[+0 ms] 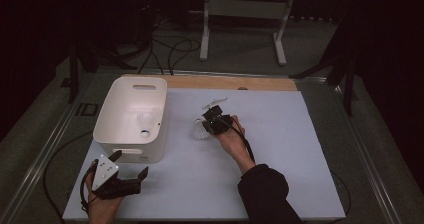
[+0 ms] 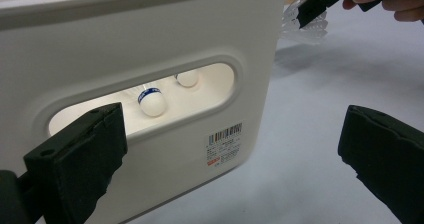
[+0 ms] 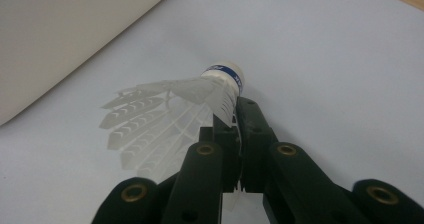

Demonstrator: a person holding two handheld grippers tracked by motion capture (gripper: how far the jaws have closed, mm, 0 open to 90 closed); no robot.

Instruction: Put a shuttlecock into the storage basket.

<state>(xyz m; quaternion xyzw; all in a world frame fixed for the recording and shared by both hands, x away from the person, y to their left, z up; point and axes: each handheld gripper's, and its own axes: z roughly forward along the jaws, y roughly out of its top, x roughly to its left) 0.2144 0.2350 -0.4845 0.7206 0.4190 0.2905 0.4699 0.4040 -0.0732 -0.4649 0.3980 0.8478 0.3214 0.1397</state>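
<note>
The counter (image 1: pixel 280 184) carried a white bin (image 1: pixel 131 118) at left of the high view. At centre, the right tool (image 1: pixel 209 122) was clamped on a white feathered shuttlecock (image 3: pixel 165 119), its cork blue-banded. The left tool (image 1: pixel 131 167), lower left, gaped empty.

You see a white bin (image 1: pixel 131 118) on the bench (image 1: pixel 280 174) with 2 shuttlecocks (image 2: pixel 152 101) inside, a barcode label (image 2: pixel 224 145) on its wall, cables (image 1: pixel 165 51) beyond.
</note>
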